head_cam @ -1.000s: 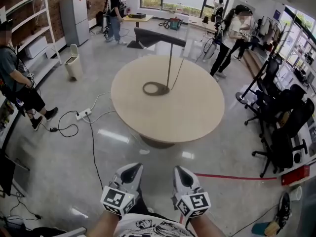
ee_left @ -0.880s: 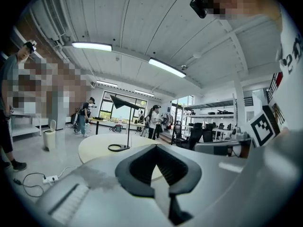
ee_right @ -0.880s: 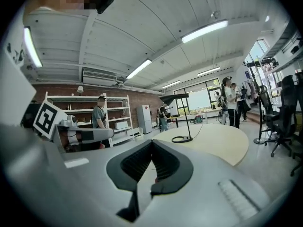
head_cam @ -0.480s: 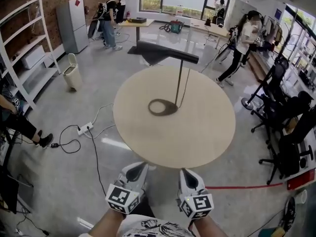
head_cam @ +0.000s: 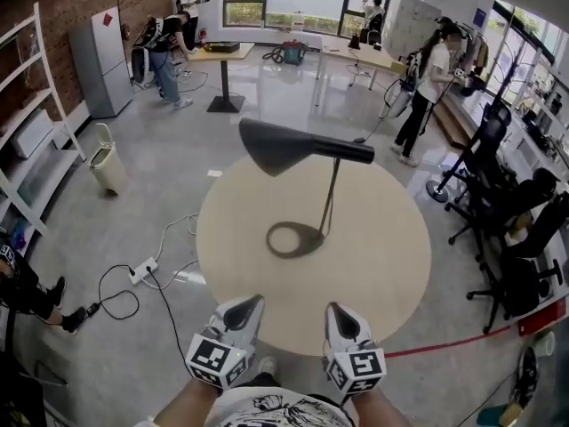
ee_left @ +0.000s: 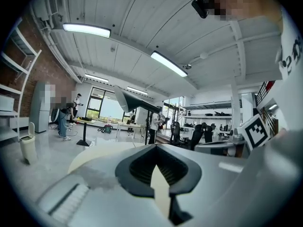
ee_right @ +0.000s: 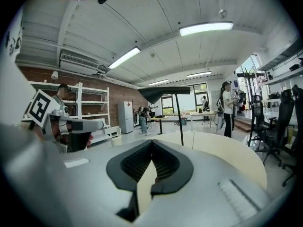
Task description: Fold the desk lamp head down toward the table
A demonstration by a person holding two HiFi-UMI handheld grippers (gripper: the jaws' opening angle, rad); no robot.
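Observation:
A black desk lamp stands on the round beige table [head_cam: 382, 274]. It has a ring base [head_cam: 293, 239], a thin upright stem [head_cam: 331, 196] and a cone head [head_cam: 277, 146] held level, pointing left. Both grippers hang at the table's near edge, well short of the lamp. My left gripper [head_cam: 247, 304] is shut with nothing in it, and so is my right gripper [head_cam: 337, 313]. In the left gripper view the lamp head [ee_left: 136, 101] shows far beyond the closed jaws [ee_left: 156, 146]. In the right gripper view the lamp head [ee_right: 163, 92] and stem [ee_right: 180, 119] rise past the closed jaws [ee_right: 151, 144].
Black office chairs [head_cam: 511, 229] crowd the right side. A power strip with cables [head_cam: 142, 270] lies on the floor to the left, near a bin [head_cam: 107, 167]. A red tape line [head_cam: 444, 341] runs right of the table. People stand far behind it.
The table and lamp have come closer and lower in the head view. Both grippers kept their pose and now sit over the table's near edge.

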